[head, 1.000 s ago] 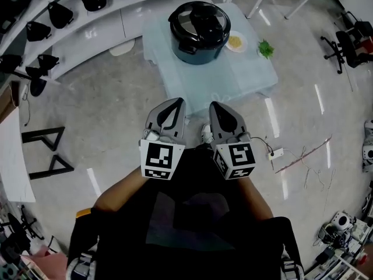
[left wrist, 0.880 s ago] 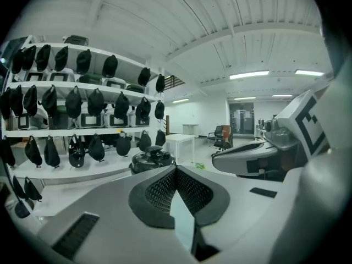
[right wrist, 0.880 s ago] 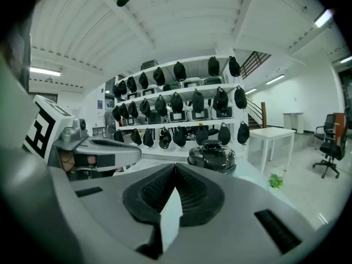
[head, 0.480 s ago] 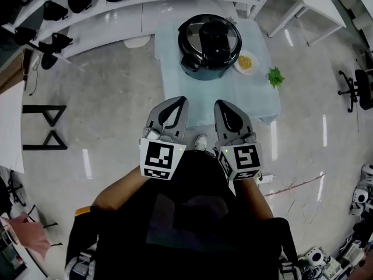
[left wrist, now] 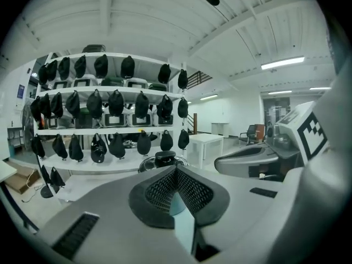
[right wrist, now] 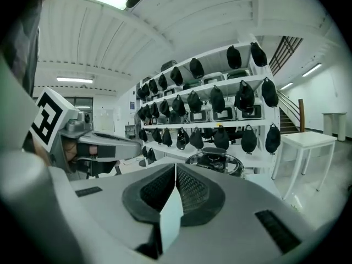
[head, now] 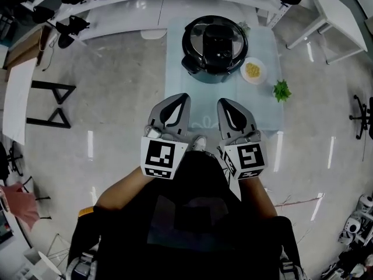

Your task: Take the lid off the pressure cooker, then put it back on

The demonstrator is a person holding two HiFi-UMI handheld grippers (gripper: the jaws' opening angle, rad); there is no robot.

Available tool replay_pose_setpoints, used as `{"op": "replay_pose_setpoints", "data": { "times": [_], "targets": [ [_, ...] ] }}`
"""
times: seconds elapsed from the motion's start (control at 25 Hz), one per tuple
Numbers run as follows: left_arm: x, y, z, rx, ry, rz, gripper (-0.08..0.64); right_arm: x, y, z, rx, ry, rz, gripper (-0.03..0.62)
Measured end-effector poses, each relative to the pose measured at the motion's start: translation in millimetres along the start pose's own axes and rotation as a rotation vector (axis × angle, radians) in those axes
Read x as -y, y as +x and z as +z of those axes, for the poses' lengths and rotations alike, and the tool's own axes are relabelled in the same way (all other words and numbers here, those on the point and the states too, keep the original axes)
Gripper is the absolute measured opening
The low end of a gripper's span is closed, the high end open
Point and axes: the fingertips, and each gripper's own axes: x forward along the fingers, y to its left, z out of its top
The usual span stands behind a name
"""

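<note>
Both grippers are held out side by side in front of the person, low in the head view. The left gripper [head: 181, 98] has its fingers [left wrist: 159, 187] pressed together with nothing between them. The right gripper [head: 225, 102] matches it, fingers [right wrist: 193, 187] closed tight and empty. The two sit near each other but apart, each one showing at the edge of the other's gripper view. Ahead of them is the pressure cooker [head: 201, 73], upright at the far end of the pale blue worktop [head: 265, 109], well clear of both sets of fingertips. Its lid [head: 217, 39] is on, dark and round with a blocky handle on top. Just right of the cooker lies a small plate [head: 253, 70] with something yellow on it, and further toward the near right corner there's a green leafy sprig [head: 282, 90]. Behind the worktop runs a white shelf unit [left wrist: 110, 131] lined with rows of dark rounded items [left wrist: 115, 102], caps or helmets perhaps, too small to tell from here. Both gripper views look straight toward the cooker, neither touching it.
</note>
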Motion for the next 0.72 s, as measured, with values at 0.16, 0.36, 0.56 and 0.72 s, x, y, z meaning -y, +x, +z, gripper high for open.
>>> {"op": "replay_pose_setpoints", "data": {
  "times": [0.16,0.36,0.56,0.72],
  "targets": [
    [-2.4,0.7,-2.6,-0.008,-0.006,0.022,0.006,2.4,5.3,-3.0,-0.003,0.006,0.020,0.020],
    [-12.6,5.3,-6.4,-0.010,-0.019,0.021,0.008,-4.7,14.0,-2.7,-0.019,0.002,0.030,0.020],
    [-22.3,16.3,-0.5,0.003,-0.020,-0.009,0.008,-4.3,23.8,3.8,-0.029,-0.009,0.025,0.020],
    [-32.8,23.6,-0.1,0.008,-0.023,-0.037,0.006,-1.2,36.2,9.0,-0.038,-0.011,0.007,0.020]
  ]
}}
